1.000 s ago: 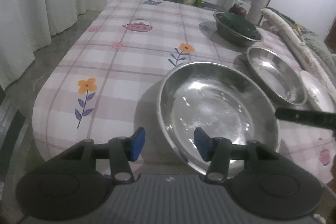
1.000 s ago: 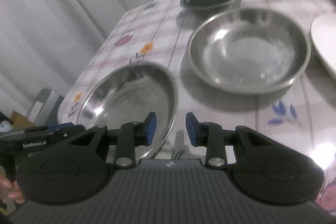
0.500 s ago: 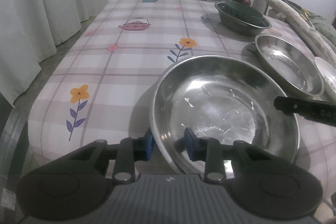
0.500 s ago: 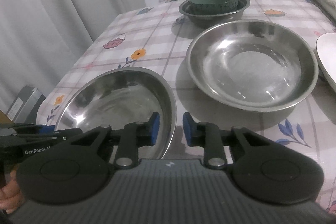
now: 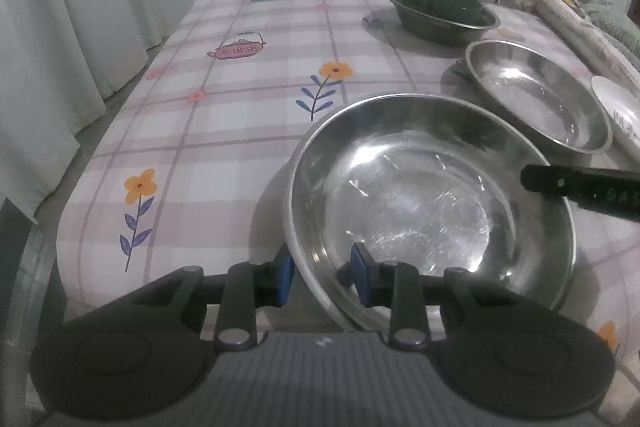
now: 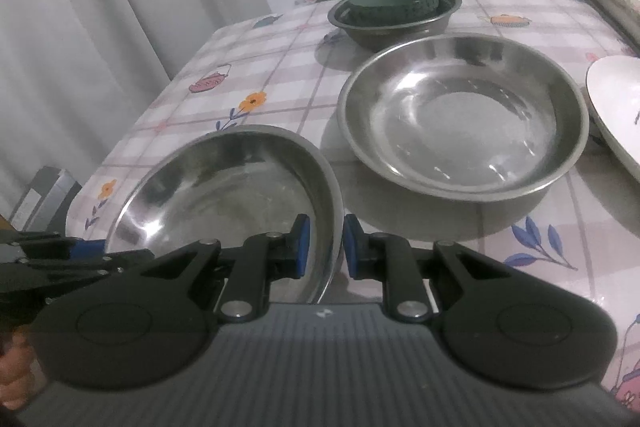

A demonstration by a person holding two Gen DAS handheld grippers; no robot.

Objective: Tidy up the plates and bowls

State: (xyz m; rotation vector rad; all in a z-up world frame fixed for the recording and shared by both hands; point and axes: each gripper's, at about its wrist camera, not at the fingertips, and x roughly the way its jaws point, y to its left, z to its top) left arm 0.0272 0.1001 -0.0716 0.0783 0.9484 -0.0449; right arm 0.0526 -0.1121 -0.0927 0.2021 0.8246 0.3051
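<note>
Closed in on the near steel bowl [image 5: 432, 203] from both sides since a second ago: left hand-held gripper [image 5: 322, 277] then wide and short of the rim, now with its blue pads either side of the bowl's near-left wall; right hand-held gripper [image 6: 323, 247] then loose beside the rim, now clamped narrow on the bowl's right edge, jaws just closing with the rim between them. Left jaws settled half a second ago, pads against the wall, so gripping too. Seen from the left wrist as a black bar [image 5: 580, 189] over the far right of the bowl.

Near steel bowl at the front edge of the surface [image 5: 224, 115], near side apparently tipped up a little; hard to say whether fully lifted.

Already done, by the look of it: green bowl [image 6: 394, 1] nested inside a deep steel bowl [image 6: 396, 23] at the back. Left to do: second shallow steel bowl [image 6: 460, 123] alone just behind the held one, white plate [image 6: 616, 103] alone at the right edge, touching or nearly touching that bowl. Likely next: stacking the gripped bowl with its twin. Early in the job, roughly one pairing made, most of the dishes loose.
</note>
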